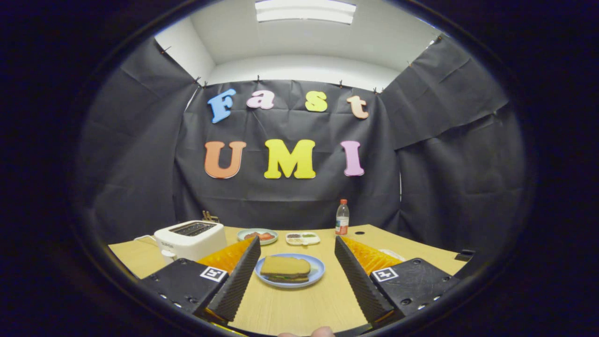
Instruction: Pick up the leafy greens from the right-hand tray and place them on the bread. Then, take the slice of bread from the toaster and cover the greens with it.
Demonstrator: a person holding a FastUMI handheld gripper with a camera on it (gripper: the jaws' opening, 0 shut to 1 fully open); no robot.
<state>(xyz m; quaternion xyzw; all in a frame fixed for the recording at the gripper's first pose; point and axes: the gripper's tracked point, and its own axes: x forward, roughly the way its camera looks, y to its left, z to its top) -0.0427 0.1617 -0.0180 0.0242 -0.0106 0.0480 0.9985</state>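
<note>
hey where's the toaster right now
In the gripper view, the white toaster stands on the table beyond the open gripper's left finger, left of the sandwich plate.

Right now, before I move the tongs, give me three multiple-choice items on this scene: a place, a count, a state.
1. The round blue plate with the sandwich lies:
A. between the tongs tips
B. behind the white toaster
C. beside the clear plastic bottle

2. Bottles on the wooden table:
A. none
B. one
C. three

3. The tongs are:
A. shut on bread
B. open
C. shut on nothing

A: the plate sits in the gap between the fingers.
B: one bottle stands at the far edge.
B: the fingers are spread wide, holding nothing.
</note>
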